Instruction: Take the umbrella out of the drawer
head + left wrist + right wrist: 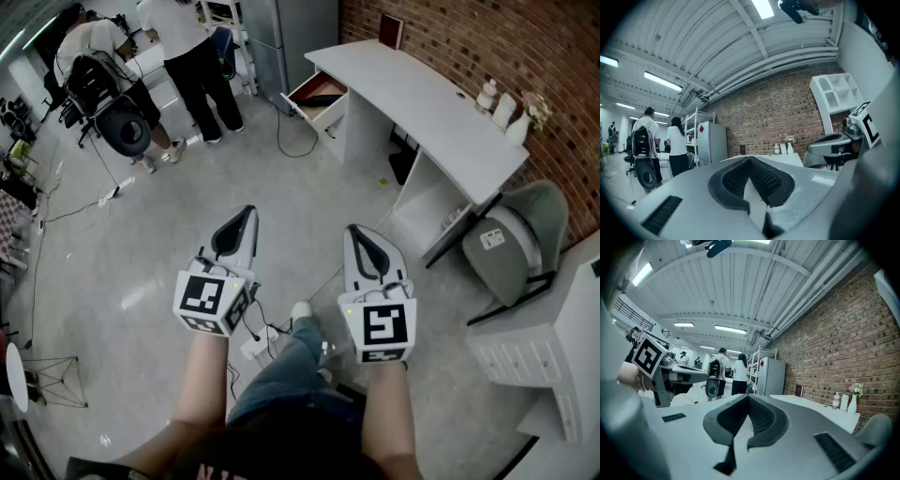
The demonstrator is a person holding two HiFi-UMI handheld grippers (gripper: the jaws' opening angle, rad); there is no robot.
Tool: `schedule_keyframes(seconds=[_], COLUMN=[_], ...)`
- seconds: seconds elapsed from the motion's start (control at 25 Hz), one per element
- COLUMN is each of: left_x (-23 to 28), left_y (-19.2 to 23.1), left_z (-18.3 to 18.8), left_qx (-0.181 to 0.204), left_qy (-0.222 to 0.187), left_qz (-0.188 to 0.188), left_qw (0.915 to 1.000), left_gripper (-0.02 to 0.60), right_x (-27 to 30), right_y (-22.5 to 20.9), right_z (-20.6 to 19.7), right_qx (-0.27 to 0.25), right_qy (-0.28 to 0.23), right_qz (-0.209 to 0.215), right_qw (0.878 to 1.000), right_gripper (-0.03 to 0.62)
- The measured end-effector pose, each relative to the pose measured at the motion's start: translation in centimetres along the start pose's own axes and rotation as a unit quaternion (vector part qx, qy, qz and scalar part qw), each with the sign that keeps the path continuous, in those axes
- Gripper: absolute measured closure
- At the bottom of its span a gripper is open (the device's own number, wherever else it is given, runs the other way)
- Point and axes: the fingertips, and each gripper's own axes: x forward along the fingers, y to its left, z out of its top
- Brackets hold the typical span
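The left gripper (246, 216) and right gripper (357, 234) have jaws together, empty. The drawer (312, 111) stands open at the desk's (412, 94) far end.

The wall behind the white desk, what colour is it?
The wall is reddish-brown brick, showing best in the right gripper view.

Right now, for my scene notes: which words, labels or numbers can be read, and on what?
None reads clearly.
White label on the grey chair: too small.
Red sticker on the fridge: blurred.
Marker cubes: square patterns, no letters.
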Motion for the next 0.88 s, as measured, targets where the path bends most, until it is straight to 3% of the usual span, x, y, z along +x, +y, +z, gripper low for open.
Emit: schedule_keyframes(seconds=[0.32,0.52,0.88], left_x=[1.8,6.5,16.7], left_y=[4.6,9.5,16.3], left_z=[0.0,1.2,1.3], left_qx=[0.027,0.022,0.024], left_qy=[-0.032,-0.035,-0.038], left_qz=[0.027,0.031,0.017], left_qw=[0.9987,0.9987,0.9988], left_gripper=[0.584,0.584,0.584], right_x=[2.8,8.9,20.4], right_y=[-4.2,-6.4,-9.1], right_z=[0.1,2.3,2.6], right_qx=[0.000,-0.004,-0.013], right_qy=[-0.019,-0.021,-0.012], right_qz=[-0.032,-0.036,-0.039], right_qw=[0.999,0.999,0.999], right_gripper=[0.603,0.603,0.603])
